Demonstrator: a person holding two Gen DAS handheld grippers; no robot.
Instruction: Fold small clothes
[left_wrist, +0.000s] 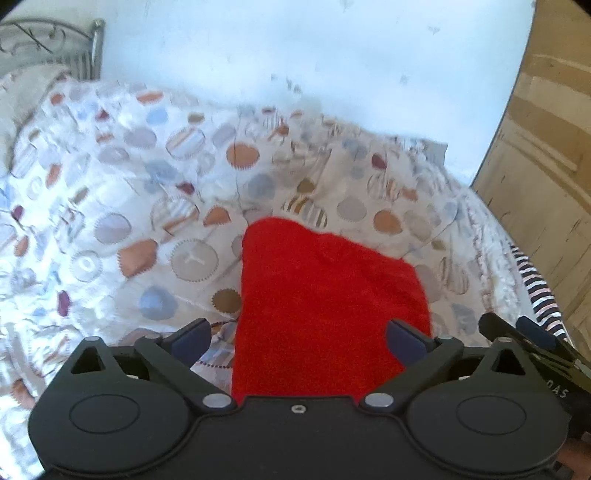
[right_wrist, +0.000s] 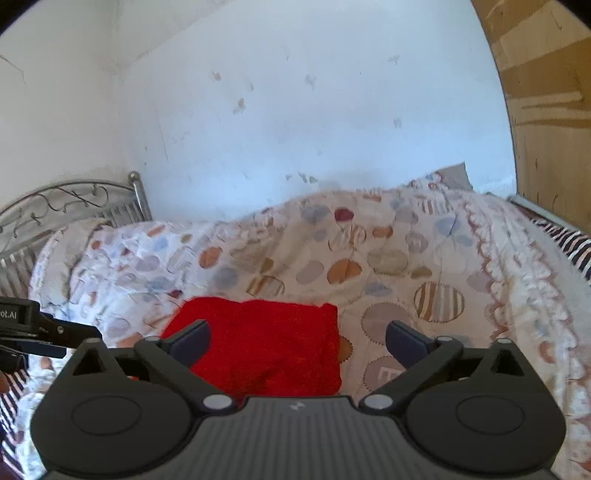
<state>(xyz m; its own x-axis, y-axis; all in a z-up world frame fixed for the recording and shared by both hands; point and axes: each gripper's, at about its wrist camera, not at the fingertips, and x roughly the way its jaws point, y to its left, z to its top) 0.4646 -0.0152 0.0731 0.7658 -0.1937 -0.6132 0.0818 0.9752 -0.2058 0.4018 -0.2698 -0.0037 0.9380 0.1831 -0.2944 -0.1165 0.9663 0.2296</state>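
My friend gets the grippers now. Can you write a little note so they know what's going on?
Left gripper: open, holding nothing.
Right gripper: open, holding nothing.
The red cloth lies on the patterned bedspread, in front of both grippers, not touched by either.
Done: it looks folded into a compact shape, with one far corner rounded, not square.
Left: check whether it needs another fold or tidying. No other clothes are in view.

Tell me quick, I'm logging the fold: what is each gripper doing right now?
Left gripper: jaws wide open, holding nothing; the red cloth lies on the bedspread.
Right gripper: jaws wide open, holding nothing.
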